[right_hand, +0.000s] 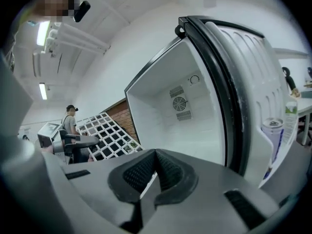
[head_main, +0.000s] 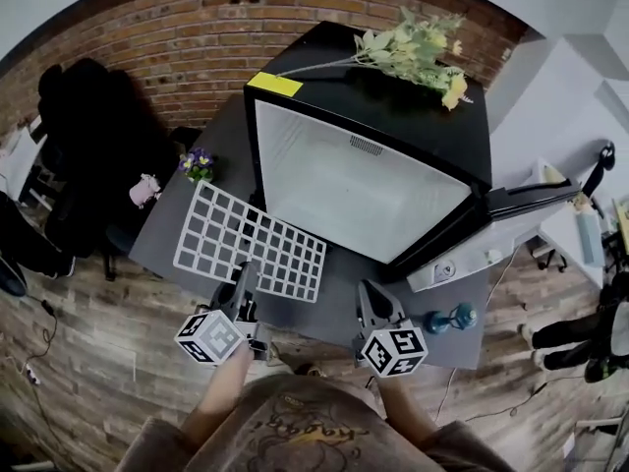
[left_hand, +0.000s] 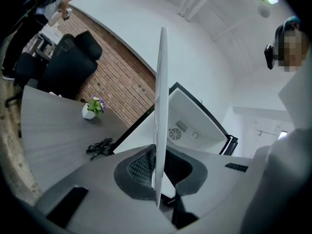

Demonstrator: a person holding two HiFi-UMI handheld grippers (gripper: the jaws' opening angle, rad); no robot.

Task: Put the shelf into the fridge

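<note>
Standing open, fridge w/ vent inside (shelf in left tongs).

One fridge, one shelf, two grippers, one flowerpot.

Right gripper view. Your right gripper has its jaws together, with nothing between them. Beyond it stands the open fridge, white inside, with a round fan grille on its back wall. Its door swings to the right and carries a can. At left the white grid shelf is tilted before a brick wall, with a person beyond.
</note>
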